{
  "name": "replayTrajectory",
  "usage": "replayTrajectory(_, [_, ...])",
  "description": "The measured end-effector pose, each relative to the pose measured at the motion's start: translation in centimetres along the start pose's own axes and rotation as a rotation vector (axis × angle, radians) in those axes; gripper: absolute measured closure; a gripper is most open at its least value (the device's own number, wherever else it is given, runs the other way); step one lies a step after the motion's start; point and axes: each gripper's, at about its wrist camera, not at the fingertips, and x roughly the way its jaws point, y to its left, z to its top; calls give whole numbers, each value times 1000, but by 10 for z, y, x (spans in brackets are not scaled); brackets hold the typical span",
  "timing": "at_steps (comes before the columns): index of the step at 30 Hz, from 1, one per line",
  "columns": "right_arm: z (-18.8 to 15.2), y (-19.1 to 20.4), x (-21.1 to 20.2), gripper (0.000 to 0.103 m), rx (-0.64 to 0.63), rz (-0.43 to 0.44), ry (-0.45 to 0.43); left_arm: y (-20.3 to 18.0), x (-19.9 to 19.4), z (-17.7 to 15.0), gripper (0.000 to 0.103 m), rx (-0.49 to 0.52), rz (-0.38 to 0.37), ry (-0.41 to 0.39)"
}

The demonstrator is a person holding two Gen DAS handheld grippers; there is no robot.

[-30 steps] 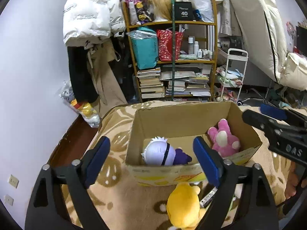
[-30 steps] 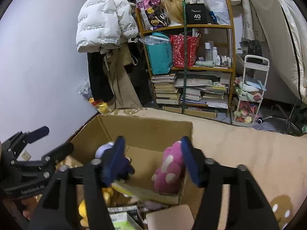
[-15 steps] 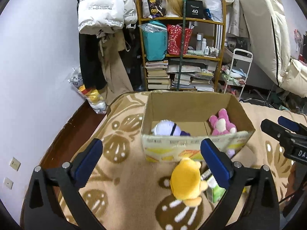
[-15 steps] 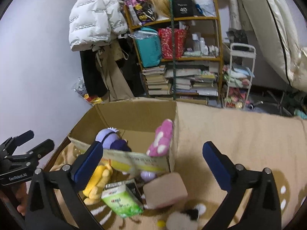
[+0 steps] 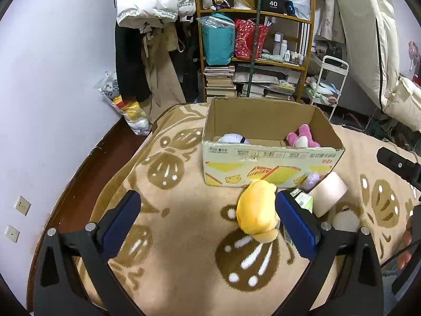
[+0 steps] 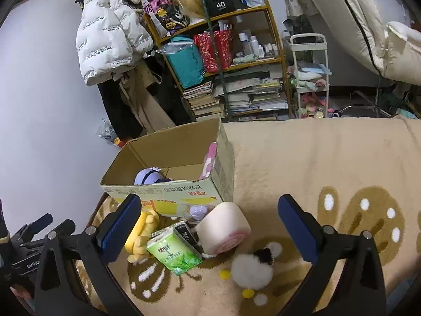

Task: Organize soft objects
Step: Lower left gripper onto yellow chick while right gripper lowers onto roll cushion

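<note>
Left gripper (image 5: pixel 208 220): jaws spread wide, having just been opening, with nothing pressed between the pads. Its right-hand blue pad (image 5: pixel 296 227) stands just beside the yellow plush (image 5: pixel 256 210), which lies on the patterned blanket (image 5: pixel 184 237) at the inner edge of that pad, off to the right of the jaw gap's centre. The plush's long axis runs roughly away from the gripper, toward the cardboard box (image 5: pixel 263 158) just beyond it. Judgement: a small shift to the right would centre the plush between the jaws.

Right gripper (image 6: pixel 208 220): jaws likewise spread to their widest, having just been opening, empty. Between its fingers, on the blanket, lie a green tissue pack (image 6: pixel 175 254), a pink roll-shaped cushion (image 6: pixel 223 226) and a white fluffy toy (image 6: pixel 251 270). The yellow plush appears here behind the left-hand pad, largely hidden.

Box contents: a lavender-headed doll (image 5: pixel 231 139) at the left and a pink plush (image 5: pixel 301 139) at the right.

Judgement: the left hand is the nearer to the yellow plush; the right is better placed for the cushion or the white toy. The box lies straight ahead of both.
</note>
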Motion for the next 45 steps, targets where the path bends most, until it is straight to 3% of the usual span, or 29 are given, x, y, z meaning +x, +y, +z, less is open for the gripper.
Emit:
replayTrajectory(12, [-10, -4, 9, 0, 5, -32, 50, -5, 2, -9, 3, 15, 8, 17])
replayTrajectory(18, [-13, 0, 17, 0, -44, -87, 57, -9, 9, -11, 3, 24, -5, 40])
replayTrajectory(45, [-10, 0, 70, 0, -49, -119, 141, -33, 58, -7, 3, 40, -50, 88])
